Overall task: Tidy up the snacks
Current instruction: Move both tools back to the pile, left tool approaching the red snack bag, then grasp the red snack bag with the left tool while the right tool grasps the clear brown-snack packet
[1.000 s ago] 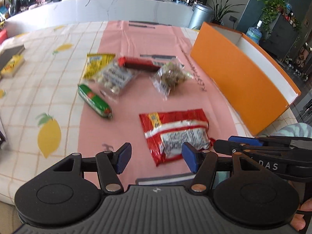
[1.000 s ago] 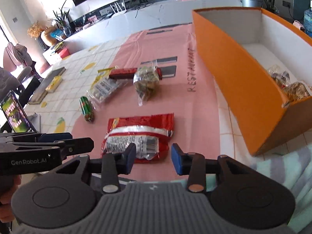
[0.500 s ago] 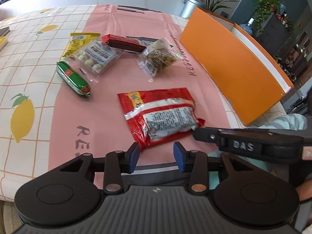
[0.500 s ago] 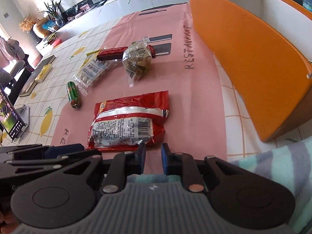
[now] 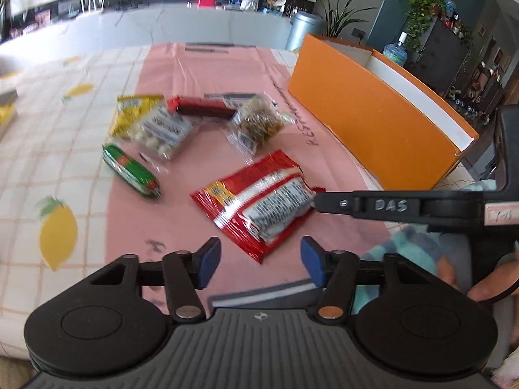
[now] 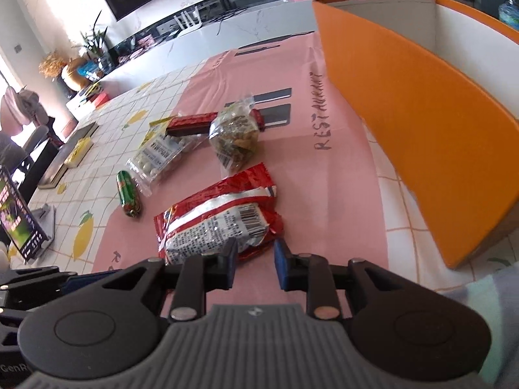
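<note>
Hovering over the pink mat with both tools, I have hold of nothing. My left gripper (image 5: pixel 258 261) is opening, its jaws wide, with bare mat between them. My right gripper (image 6: pixel 254 264) is opening too, at a narrower gap, its pads just short of the near edge of the red snack bag (image 6: pixel 219 220) at the centre of the frame.

Judging by the layout, most of the sorting is left. Five more snacks lie loose at centre left: the green roll (image 5: pixel 129 171), the yellow packet (image 5: pixel 134 111), the clear bag of white candies (image 5: pixel 162 129), the dark red bar (image 5: pixel 202 108) and the clear bag of brown bits (image 5: pixel 258 124). The orange box (image 5: pixel 373 123) stands at the right.

Its inside is hidden by the near wall, so I cannot tell what it holds. The left view is blurred, and no label is legible.
</note>
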Tool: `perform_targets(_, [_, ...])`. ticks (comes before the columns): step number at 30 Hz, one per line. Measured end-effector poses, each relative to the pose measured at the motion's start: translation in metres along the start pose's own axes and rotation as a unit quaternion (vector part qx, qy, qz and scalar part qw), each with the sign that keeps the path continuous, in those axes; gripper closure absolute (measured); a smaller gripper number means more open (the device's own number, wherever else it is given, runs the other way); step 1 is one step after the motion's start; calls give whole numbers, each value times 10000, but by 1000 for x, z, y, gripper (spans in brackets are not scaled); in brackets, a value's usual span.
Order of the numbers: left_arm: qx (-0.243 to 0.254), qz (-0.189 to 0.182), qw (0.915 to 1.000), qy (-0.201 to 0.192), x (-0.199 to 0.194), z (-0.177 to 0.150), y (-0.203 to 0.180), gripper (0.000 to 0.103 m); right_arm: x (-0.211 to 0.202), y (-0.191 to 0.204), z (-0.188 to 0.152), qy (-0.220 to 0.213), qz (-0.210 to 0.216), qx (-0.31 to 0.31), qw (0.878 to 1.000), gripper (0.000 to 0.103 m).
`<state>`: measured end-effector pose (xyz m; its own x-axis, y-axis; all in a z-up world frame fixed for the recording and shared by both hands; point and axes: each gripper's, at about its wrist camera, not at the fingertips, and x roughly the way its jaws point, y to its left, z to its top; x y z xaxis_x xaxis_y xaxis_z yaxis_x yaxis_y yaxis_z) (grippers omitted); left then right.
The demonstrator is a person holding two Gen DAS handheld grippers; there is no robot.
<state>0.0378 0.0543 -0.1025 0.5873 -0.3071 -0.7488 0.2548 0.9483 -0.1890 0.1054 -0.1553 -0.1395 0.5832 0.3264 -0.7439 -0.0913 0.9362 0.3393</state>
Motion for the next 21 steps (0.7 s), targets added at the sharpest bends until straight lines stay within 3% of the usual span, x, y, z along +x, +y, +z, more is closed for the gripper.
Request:
perform_targets(2, [238,60,9997,-53,2,4,0,21,-2,-6,3,-35,-10,174,9998,69])
perform_targets(7, [1035,159,9945,-85,15,23,-2,19,10,-5,4,248,-212,121,9994,69])
perform_targets(10, [1662,27,9861,-65,26,35,-3,14,17,-2,5,276,-292,-3,9992,81])
perform_targets(14, [2328,-189,9721,228,50,48,-4,14,25,-3,12,299,-195,28,9994,82])
perform_targets(18, [2511,-245,9656,627,75,55,-2,14,29,0,20,371,-170,-86,9991,82])
perform_targets(21, [2700,-346,9598,679,83,57,-2,14,29,2,23,296,-325,-188,9989,82])
